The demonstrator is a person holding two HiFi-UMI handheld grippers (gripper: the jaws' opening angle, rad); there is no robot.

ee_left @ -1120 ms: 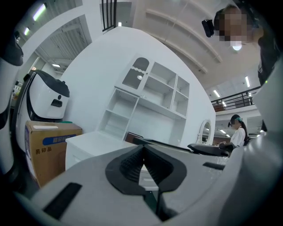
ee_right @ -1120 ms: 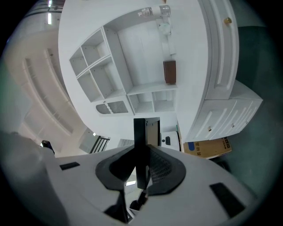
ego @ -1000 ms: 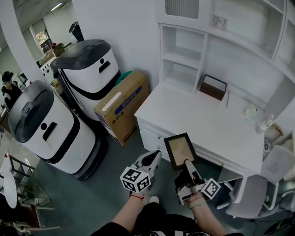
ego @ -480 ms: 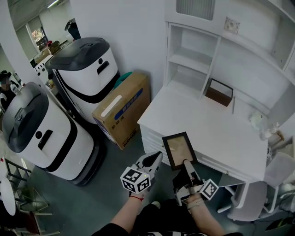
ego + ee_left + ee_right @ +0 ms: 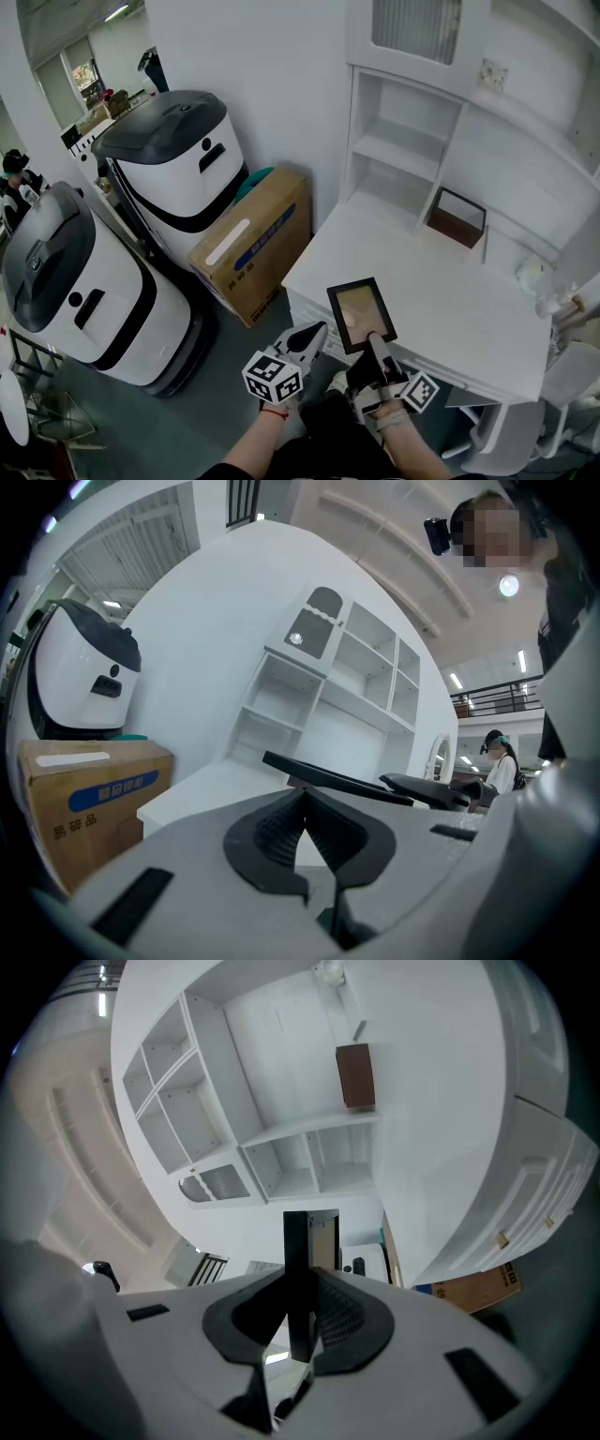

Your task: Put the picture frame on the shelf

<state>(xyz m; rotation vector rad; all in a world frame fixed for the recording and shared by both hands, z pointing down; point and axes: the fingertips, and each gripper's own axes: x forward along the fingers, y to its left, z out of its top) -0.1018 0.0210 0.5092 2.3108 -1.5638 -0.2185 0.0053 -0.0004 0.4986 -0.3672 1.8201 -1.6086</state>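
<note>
We hold the picture frame [image 5: 361, 314] in our right hand-held gripper [image 5: 372, 337], whose jaws are clamped on the frame's near edge. In the right gripper view the dark rim of the frame [image 5: 297, 1241] stands upright between the two pads of that hand-held gripper [image 5: 298, 1290], which press on it from both sides. The frame is in the air with its pale face turned up toward us, and in the head view it overlaps the front left part of the white tabletop [image 5: 441, 291]; it is not on the shelf unit [image 5: 403, 141] that rises at the back of the tabletop. Our left hand-held gripper [image 5: 317, 332] sits just to the left of the frame, apart from it. In its own view its jaws [image 5: 302, 803] are closed together with nothing between them, and the frame shows beyond them as a thin dark edge. A small brown box [image 5: 457, 217] stands at the back of the tabletop, below the shelves. On the floor to the left are a cardboard box [image 5: 253, 234] and two white and grey machines [image 5: 173, 159].
</note>
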